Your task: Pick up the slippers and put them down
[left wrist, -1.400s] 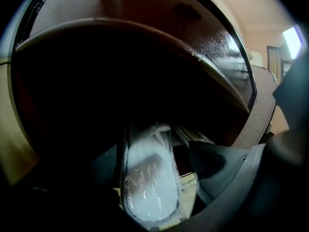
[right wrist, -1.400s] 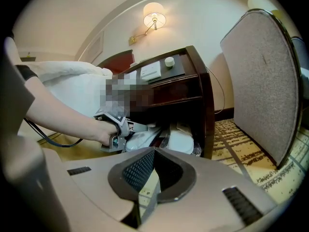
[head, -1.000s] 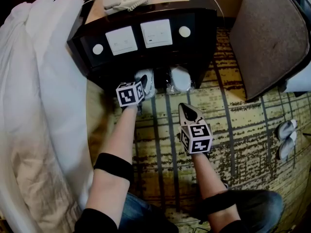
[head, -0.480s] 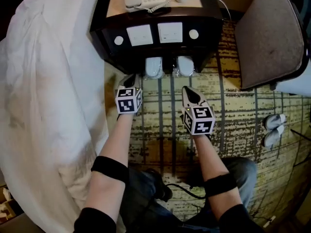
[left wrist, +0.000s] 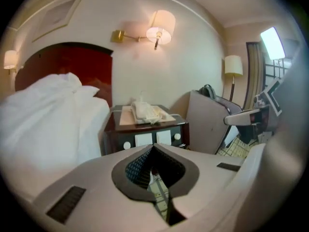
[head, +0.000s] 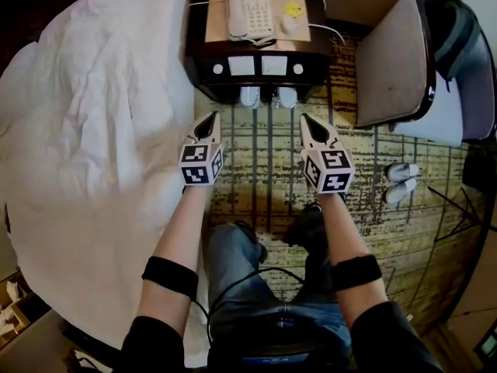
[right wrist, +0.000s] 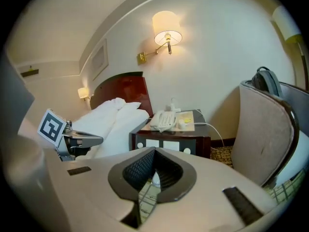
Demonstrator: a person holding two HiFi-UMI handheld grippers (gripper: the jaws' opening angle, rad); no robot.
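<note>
A patterned carpet [head: 264, 179] is covering the floor of a hotel room, and a bed [head: 93, 146] under a crumpled white duvet is filling the left side of the head view. A dark nightstand [head: 199, 62] is standing against the wall just beside the bed, with a row of white switch plates on its front. On its tabletop a pale telephone [head: 250, 12] is sitting, with a few small items beside it (too small to tell apart). An upholstered armchair [head: 392, 61] is standing to the right of the nightstand, and a wall lamp [left wrist: 161, 25] is glowing above it.

The nightstand's low open compartment is holding a pair of white slippers [head: 250, 96], lying side by side with their ends facing out toward the carpet. A second pair of slippers [head: 400, 182] is lying on the carpet near the armchair, well apart from the first.

The left gripper [head: 208, 123] and the right gripper [head: 309, 124] are both hanging above the carpet, well apart from each other, pointing toward the nightstand. In each gripper view the jaws are meeting at their tips with nothing between them, and neither is touching the slippers.
</note>
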